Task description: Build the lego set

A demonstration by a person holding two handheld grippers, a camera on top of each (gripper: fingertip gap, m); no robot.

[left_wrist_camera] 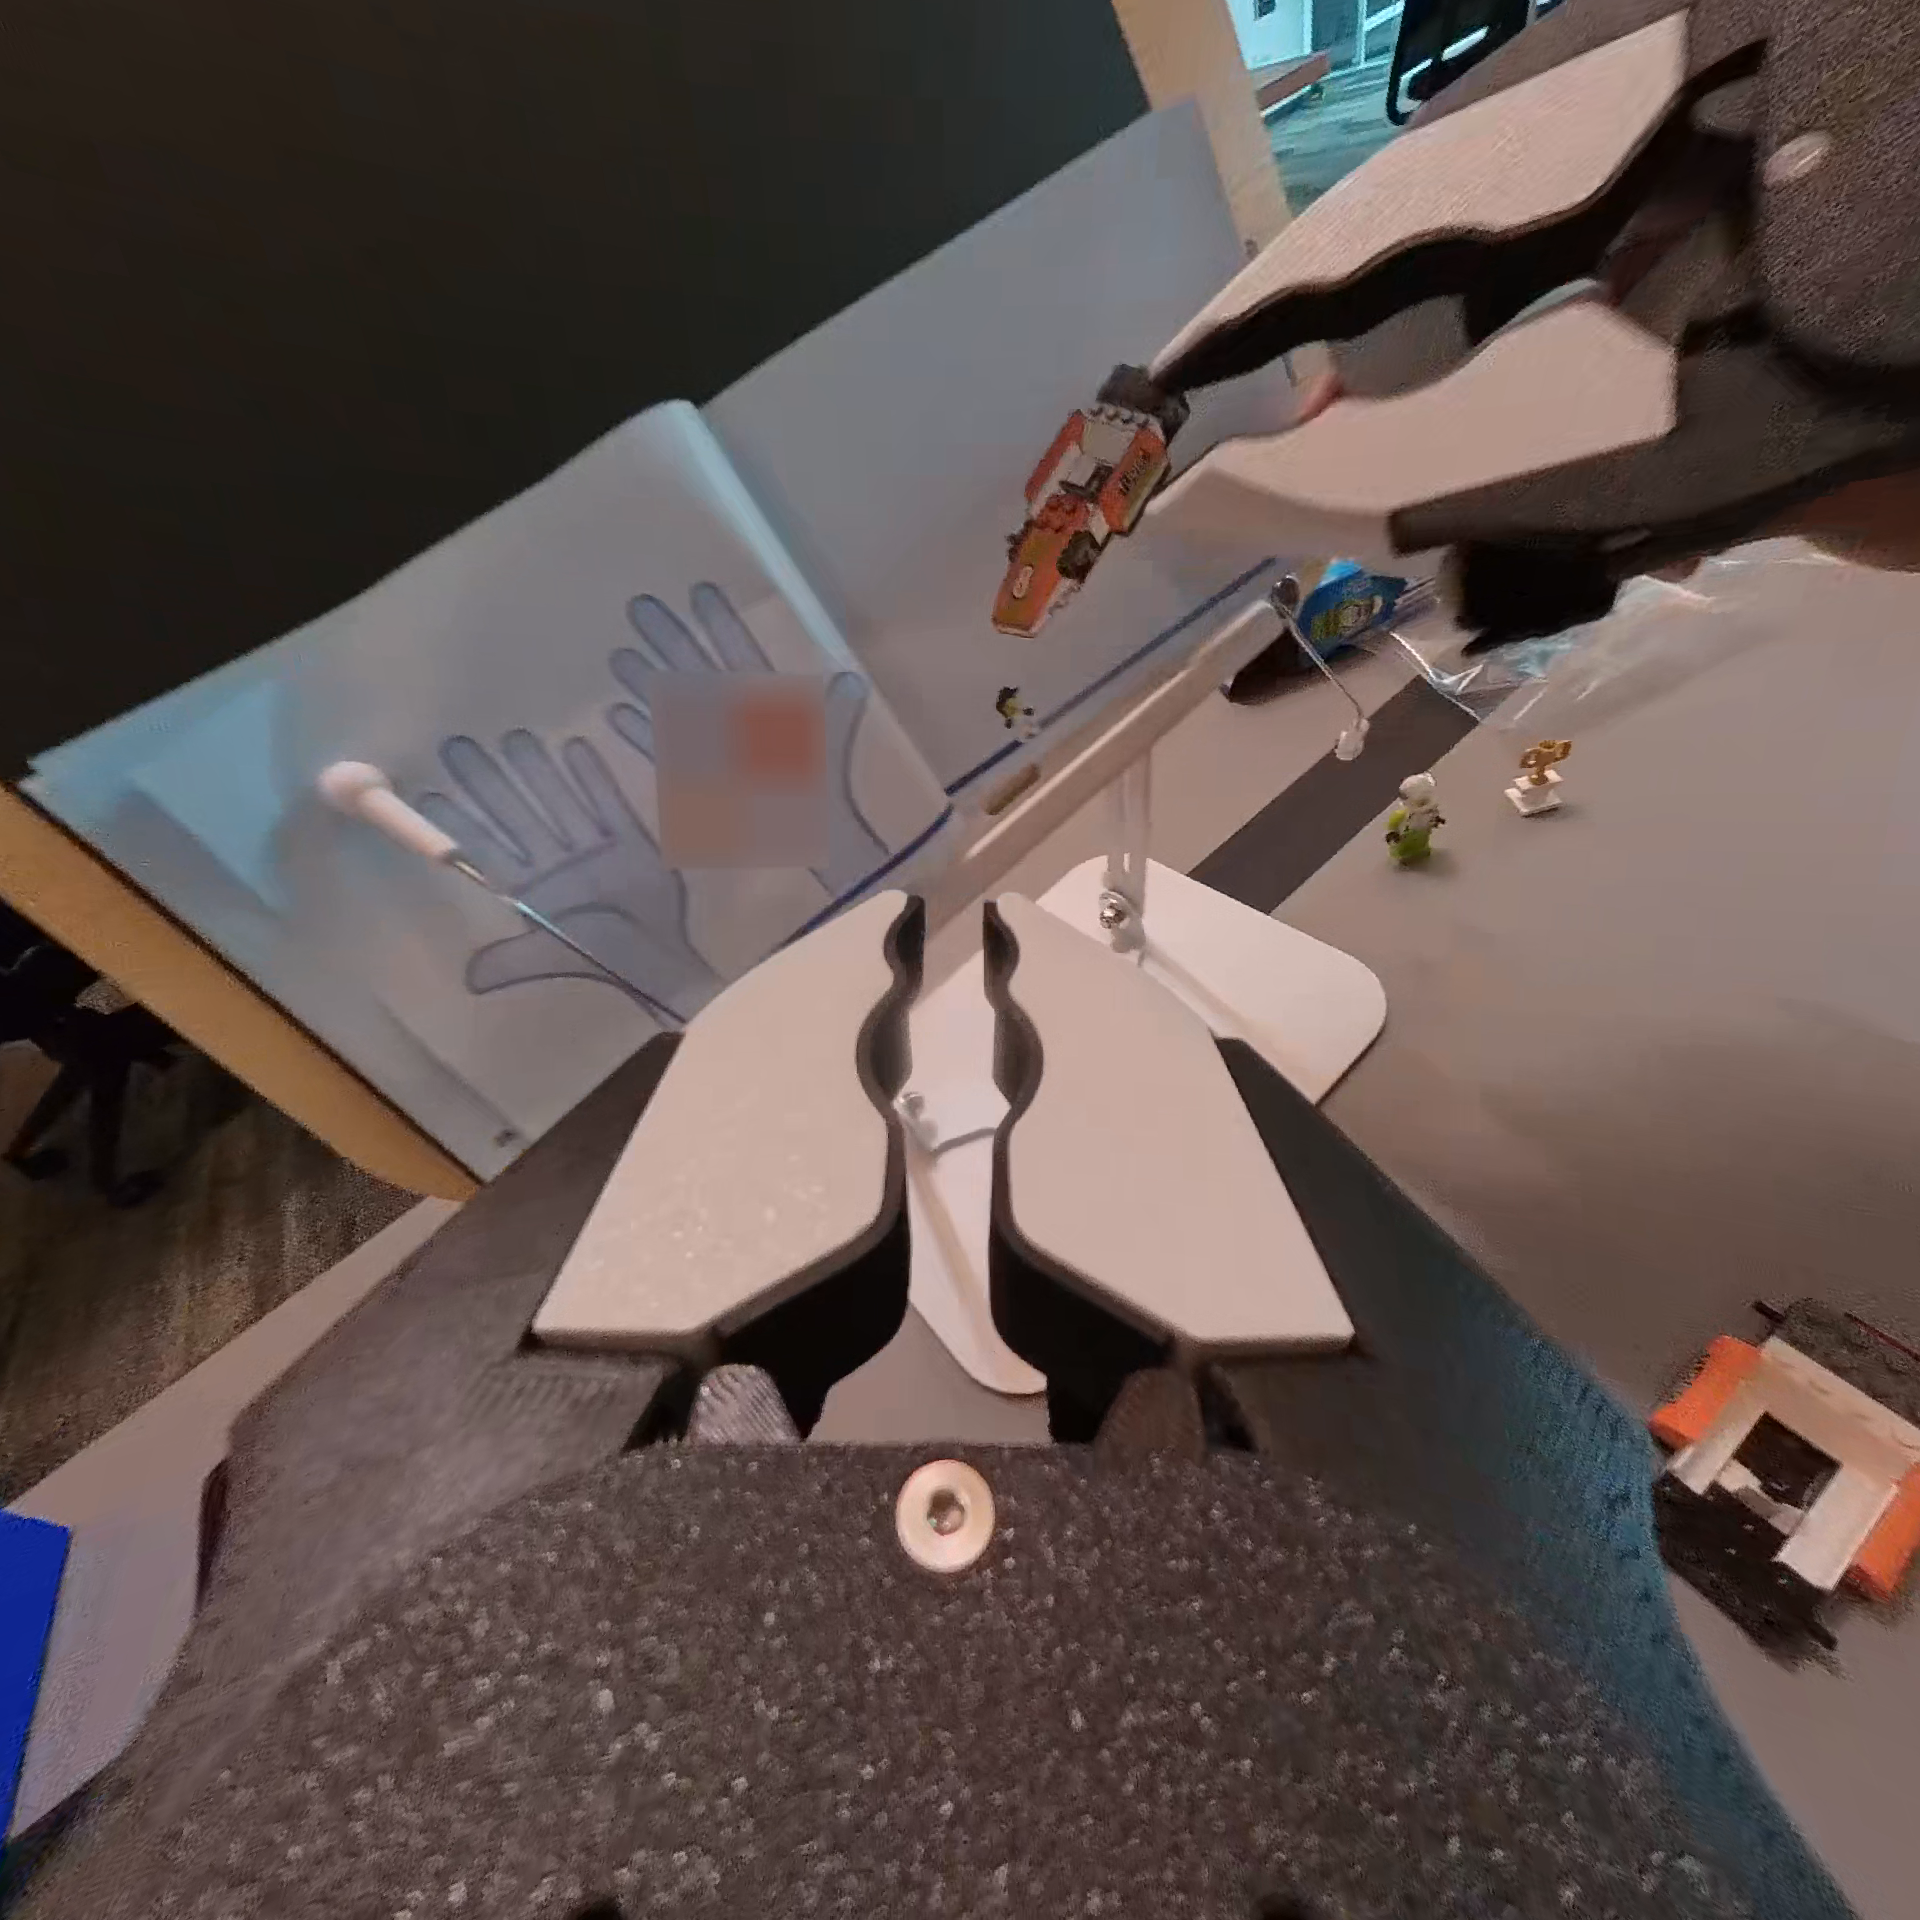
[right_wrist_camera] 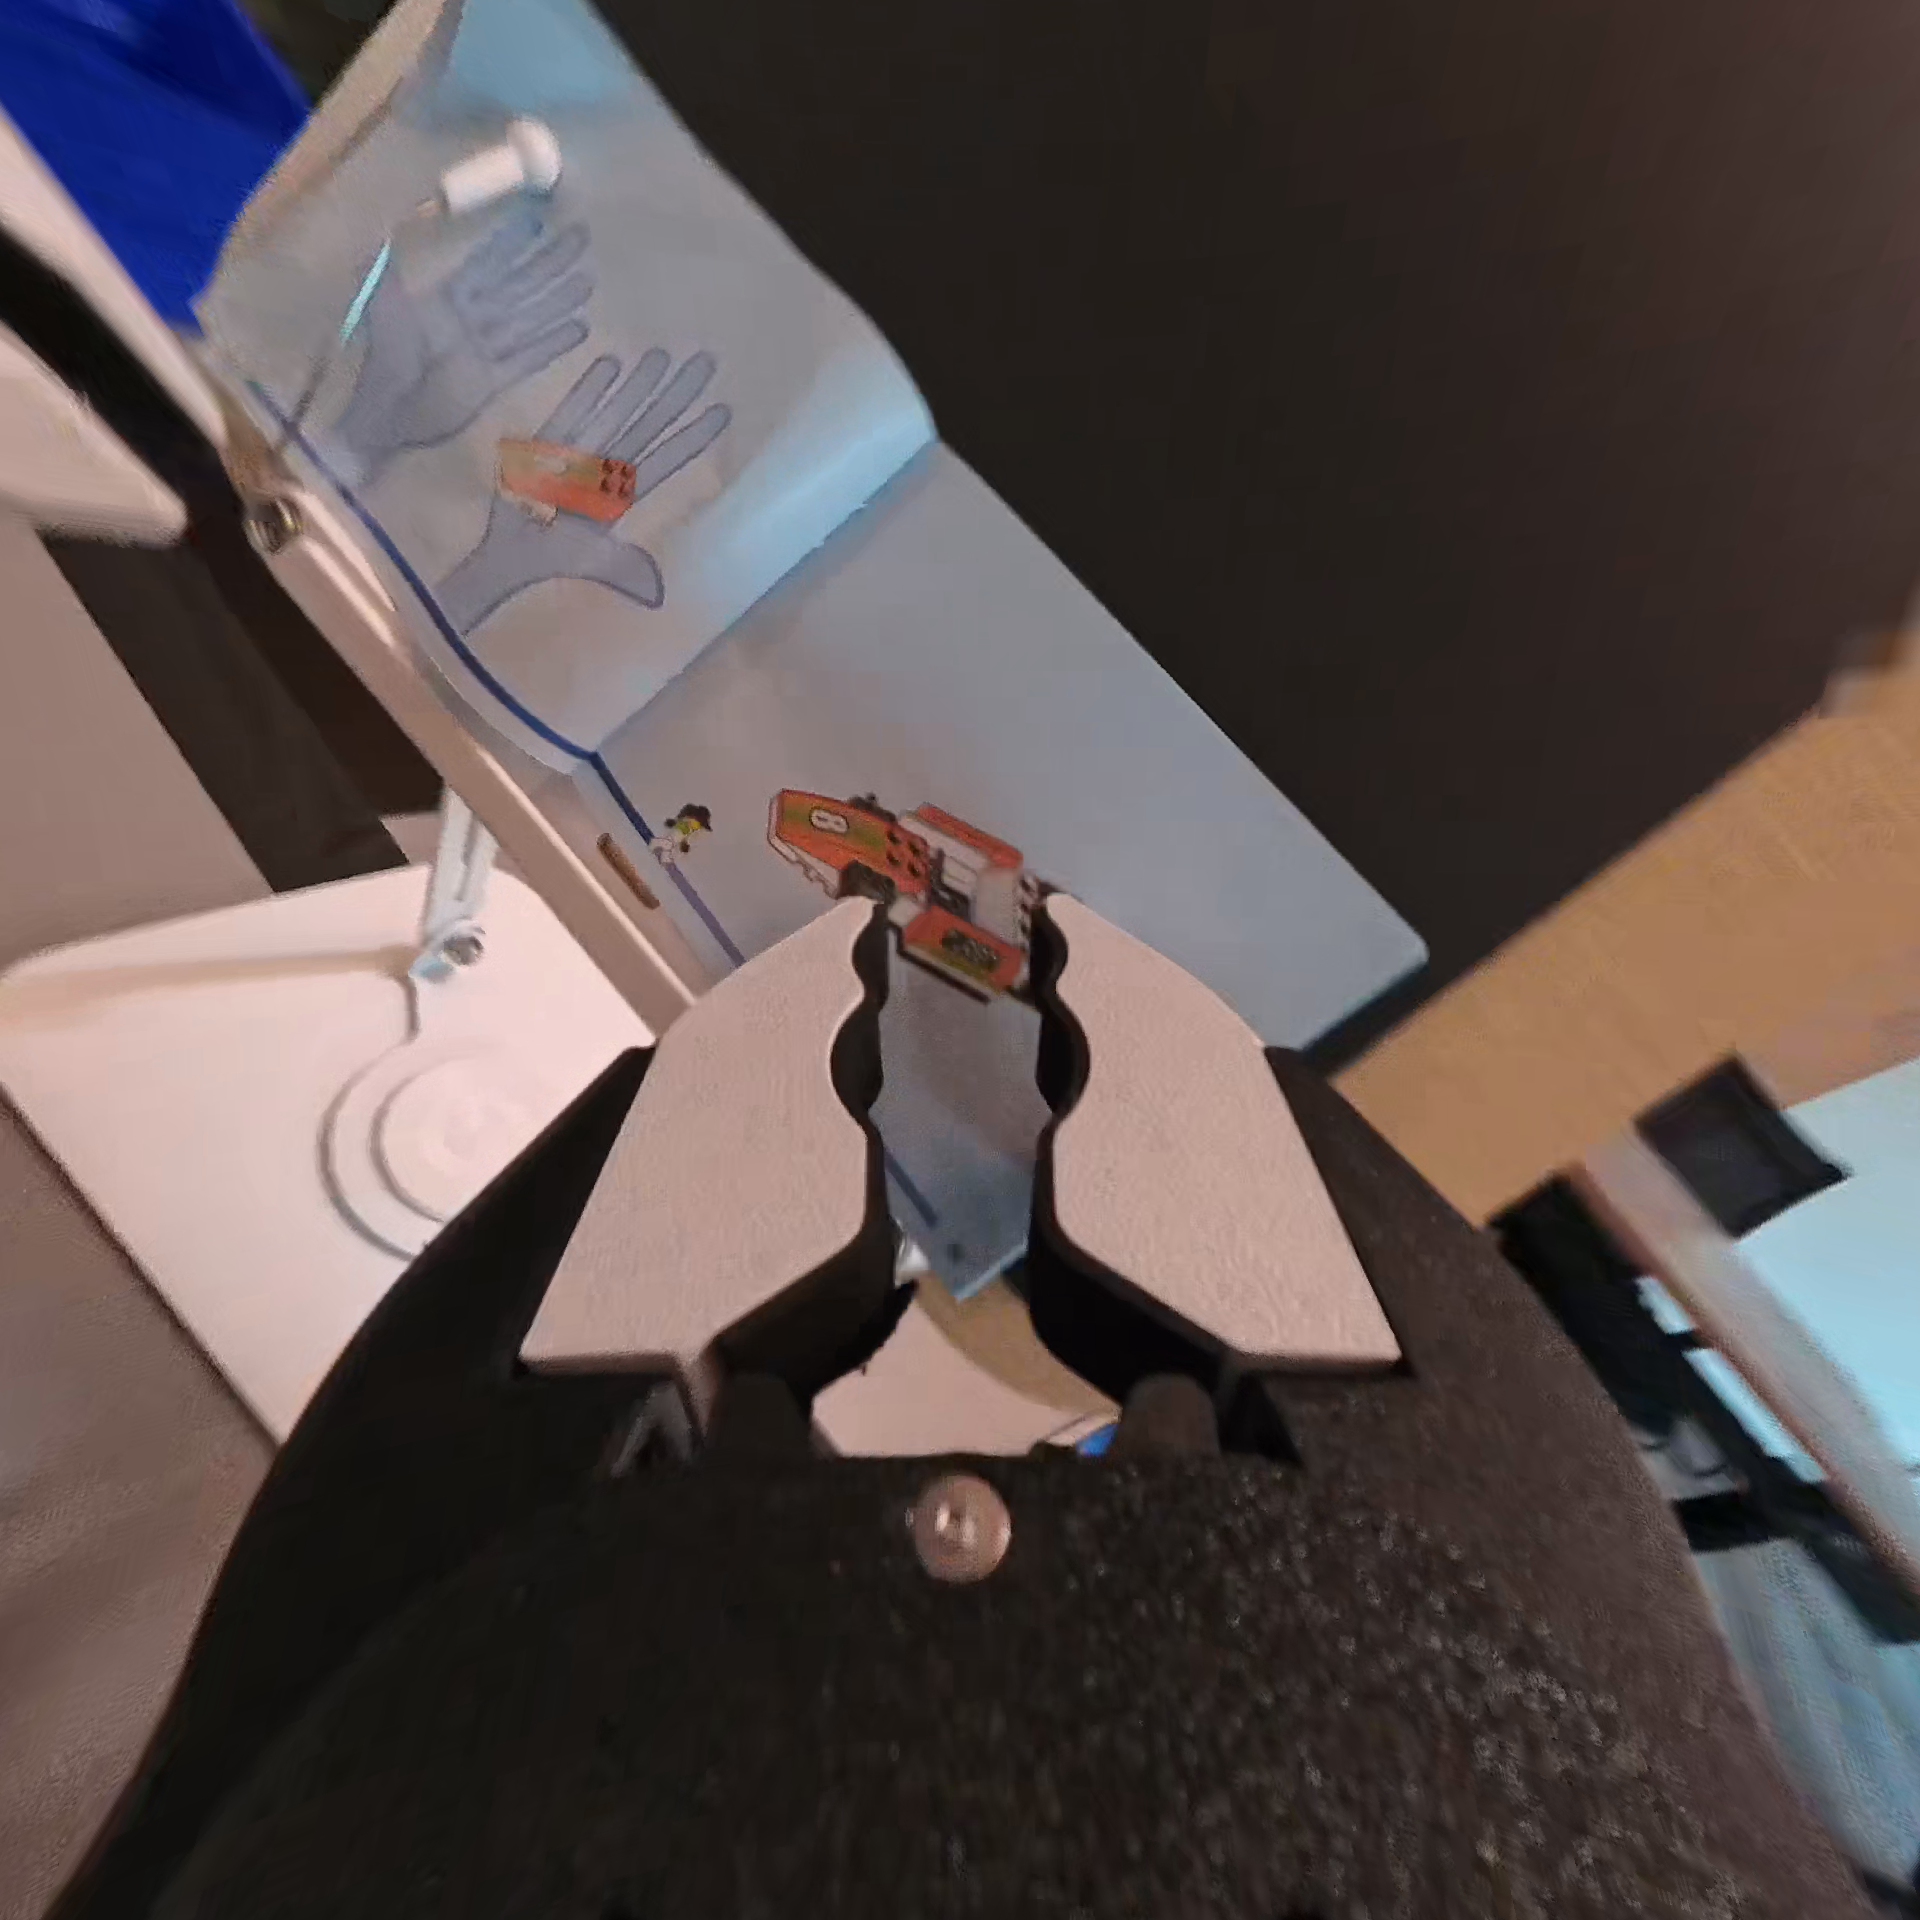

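**Orange boat held aloft before the booklet**

The right hand-held gripper (right_wrist_camera: pixel 958 909) is clamped on the rear of the orange lego boat (left_wrist_camera: pixel 1081 509), lifted clear above the counter (left_wrist_camera: pixel 1558 1039) in front of the open instruction booklet (left_wrist_camera: pixel 582 727). The left hand-held gripper (left_wrist_camera: pixel 954 914) is empty, jaws slightly apart. A green minifigure (left_wrist_camera: pixel 1413 821) stands on the counter.

**Around the table**

A white stand (left_wrist_camera: pixel 1309 997) is sitting on the grey table (left_wrist_camera: pixel 1558 1091), its silver ledge (left_wrist_camera: pixel 1101 748) tilting upward. A crumpled clear plastic bag (left_wrist_camera: pixel 1621 644) is lying behind it. A blue object (left_wrist_camera: pixel 26 1621) is showing at the frame's edge.
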